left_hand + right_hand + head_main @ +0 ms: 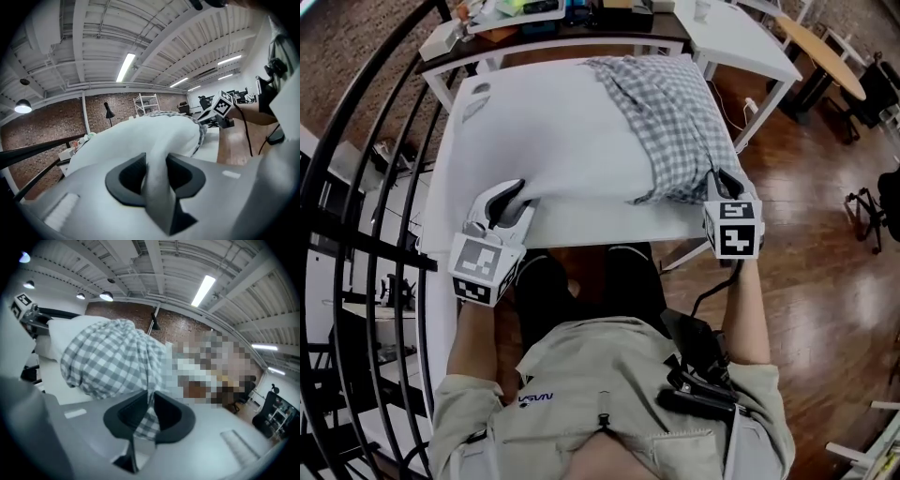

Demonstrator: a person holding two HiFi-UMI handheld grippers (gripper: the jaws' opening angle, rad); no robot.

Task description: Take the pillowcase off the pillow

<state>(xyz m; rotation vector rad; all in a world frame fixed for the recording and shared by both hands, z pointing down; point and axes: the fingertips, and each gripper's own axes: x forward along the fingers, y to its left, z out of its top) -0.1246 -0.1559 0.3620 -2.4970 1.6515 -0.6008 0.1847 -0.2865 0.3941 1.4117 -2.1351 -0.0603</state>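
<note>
Pillowcase [675,122] edge is pinched between your right gripper's [721,180] jaws; your left gripper [516,192] clamps the white pillow's [548,131] corner.

White pillow [553,131], grey-and-white checked pillowcase [675,122], brown wooden floor [825,244]
</note>
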